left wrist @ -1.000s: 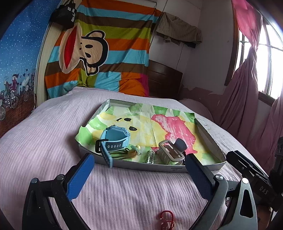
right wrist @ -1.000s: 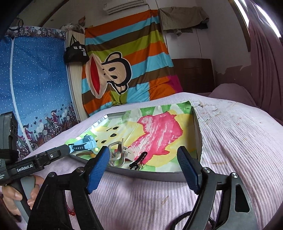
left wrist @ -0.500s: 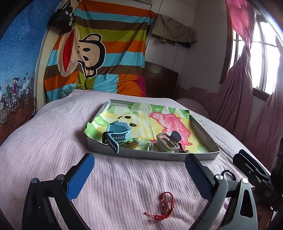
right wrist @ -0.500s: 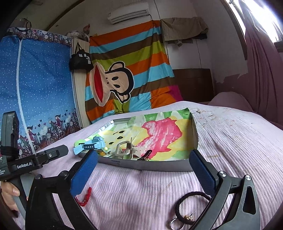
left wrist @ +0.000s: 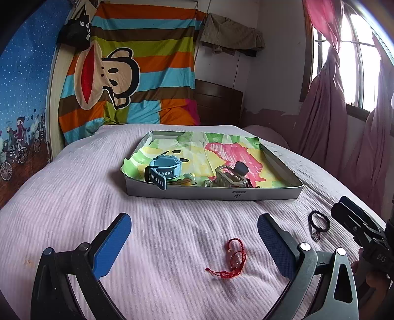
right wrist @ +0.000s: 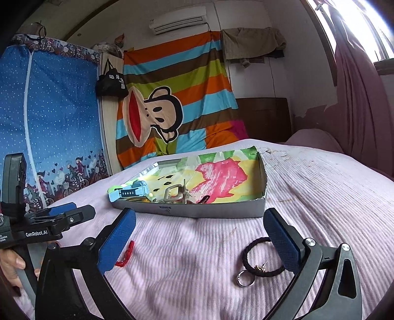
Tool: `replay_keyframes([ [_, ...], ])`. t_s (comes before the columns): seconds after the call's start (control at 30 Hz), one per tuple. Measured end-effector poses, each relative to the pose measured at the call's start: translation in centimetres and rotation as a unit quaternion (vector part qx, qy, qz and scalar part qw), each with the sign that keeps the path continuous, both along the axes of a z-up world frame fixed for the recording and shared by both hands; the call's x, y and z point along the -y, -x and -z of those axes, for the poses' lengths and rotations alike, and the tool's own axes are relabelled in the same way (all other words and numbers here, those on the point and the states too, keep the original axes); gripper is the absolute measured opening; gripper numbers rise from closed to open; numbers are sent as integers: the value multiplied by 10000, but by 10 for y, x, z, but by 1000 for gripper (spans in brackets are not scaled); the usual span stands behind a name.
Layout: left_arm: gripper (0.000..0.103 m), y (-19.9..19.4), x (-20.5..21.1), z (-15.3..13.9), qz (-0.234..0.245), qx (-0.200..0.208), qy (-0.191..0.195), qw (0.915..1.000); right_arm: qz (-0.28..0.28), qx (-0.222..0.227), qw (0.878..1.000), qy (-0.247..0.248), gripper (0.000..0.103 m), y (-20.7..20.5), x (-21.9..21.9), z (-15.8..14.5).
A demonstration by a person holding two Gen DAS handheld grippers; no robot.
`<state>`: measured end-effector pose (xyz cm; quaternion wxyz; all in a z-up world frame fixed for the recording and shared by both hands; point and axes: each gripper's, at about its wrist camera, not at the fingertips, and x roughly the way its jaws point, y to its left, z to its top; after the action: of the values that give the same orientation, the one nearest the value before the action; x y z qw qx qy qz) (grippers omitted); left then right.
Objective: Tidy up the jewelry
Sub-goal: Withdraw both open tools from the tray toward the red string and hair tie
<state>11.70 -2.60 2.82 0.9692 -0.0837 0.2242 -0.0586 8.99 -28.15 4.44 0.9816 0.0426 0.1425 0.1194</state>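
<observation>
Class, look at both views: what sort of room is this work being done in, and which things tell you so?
Most likely a home bedroom. The work surface is a bed with a pink cover and a dark wooden headboard. There are curtains at the window and an air conditioner on the wall.

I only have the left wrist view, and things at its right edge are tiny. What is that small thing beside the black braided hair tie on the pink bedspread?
Observer: A silver ring, beside the black braided hair tie and its small gold charm.
Operator: Right gripper open?
Observer: Yes, the right gripper is wide open, gripping nothing; one finger hides part of the tie.
Operator: Anything behind the beige hair claw?
Observer: A black hair clip lies in the grey cardboard tray, right of the beige hair claw.
</observation>
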Motion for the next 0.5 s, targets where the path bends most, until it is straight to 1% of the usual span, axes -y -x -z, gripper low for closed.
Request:
replay_keyframes([
  [0.2,103,3,2,6,139,-106,24,9998,27,-166,9998,105,102,4,-1,3],
  [0.4,103,7,1,11,256,-215,99,9994,-43,-314,9995,20,102,6,2,7],
  [0.5,103,7,3,13,354,-287,65,9989,-32,-412,9991,-5,102,6,3,9],
])
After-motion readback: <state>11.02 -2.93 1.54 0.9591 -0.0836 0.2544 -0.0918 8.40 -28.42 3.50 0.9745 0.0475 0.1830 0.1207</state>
